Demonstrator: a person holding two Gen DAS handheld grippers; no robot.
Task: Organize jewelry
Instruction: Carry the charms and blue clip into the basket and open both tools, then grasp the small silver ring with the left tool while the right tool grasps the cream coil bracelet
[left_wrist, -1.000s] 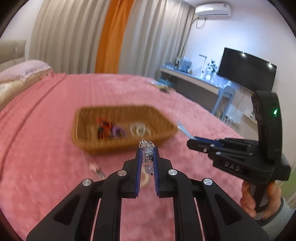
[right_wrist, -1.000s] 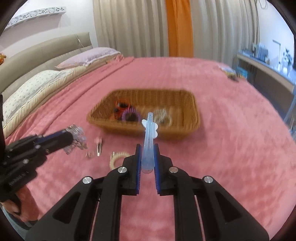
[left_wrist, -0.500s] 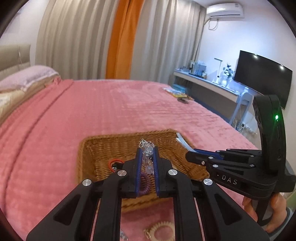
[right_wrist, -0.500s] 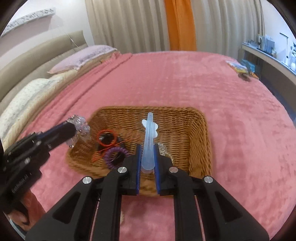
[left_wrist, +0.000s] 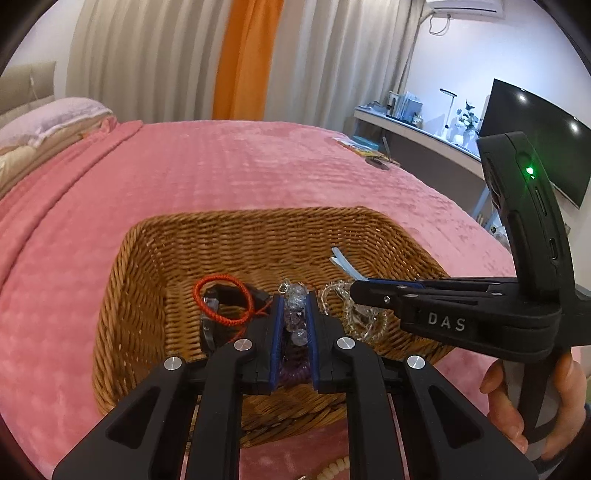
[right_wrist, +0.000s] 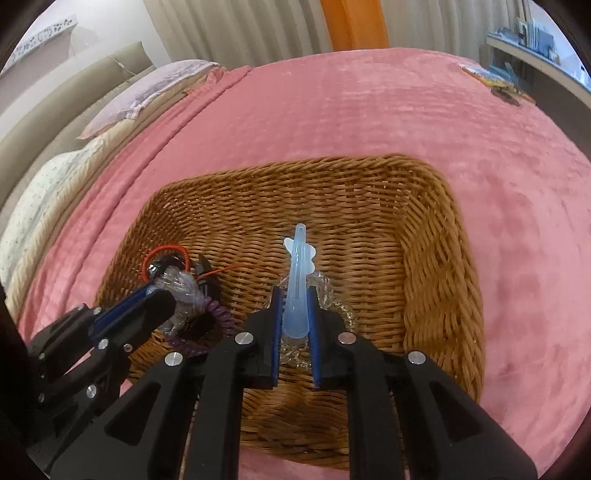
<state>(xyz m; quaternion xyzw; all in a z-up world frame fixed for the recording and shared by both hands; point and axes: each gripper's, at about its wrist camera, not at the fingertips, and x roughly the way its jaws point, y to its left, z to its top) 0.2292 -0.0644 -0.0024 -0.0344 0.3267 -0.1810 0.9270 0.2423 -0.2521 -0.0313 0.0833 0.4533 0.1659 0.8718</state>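
My left gripper (left_wrist: 294, 301) is shut on a clear bead bracelet (left_wrist: 293, 293) and hangs over the wicker basket (left_wrist: 258, 218), near its front wall. The right gripper (right_wrist: 295, 295) is shut on a pale blue hair clip (right_wrist: 297, 280) that sticks out past the fingertips, also above the basket (right_wrist: 424, 170). In the left wrist view the right gripper (left_wrist: 356, 288) reaches in from the right, clip tip (left_wrist: 340, 258) showing. Inside the basket lie a red cord loop (left_wrist: 221, 301), a purple coil tie (right_wrist: 218, 317) and a clear bracelet (left_wrist: 365, 321).
The basket sits on a pink blanket (left_wrist: 221, 166) covering the bed. A cream coil hair tie (left_wrist: 334, 470) lies on the blanket just in front of the basket. Pillows (right_wrist: 147, 88) are at the left, small items (left_wrist: 373, 157) at the far right edge, a desk and television beyond.
Both grippers have moved forward and downward from the blanket in front of the basket to above its inside. Each keeps hold of its item.
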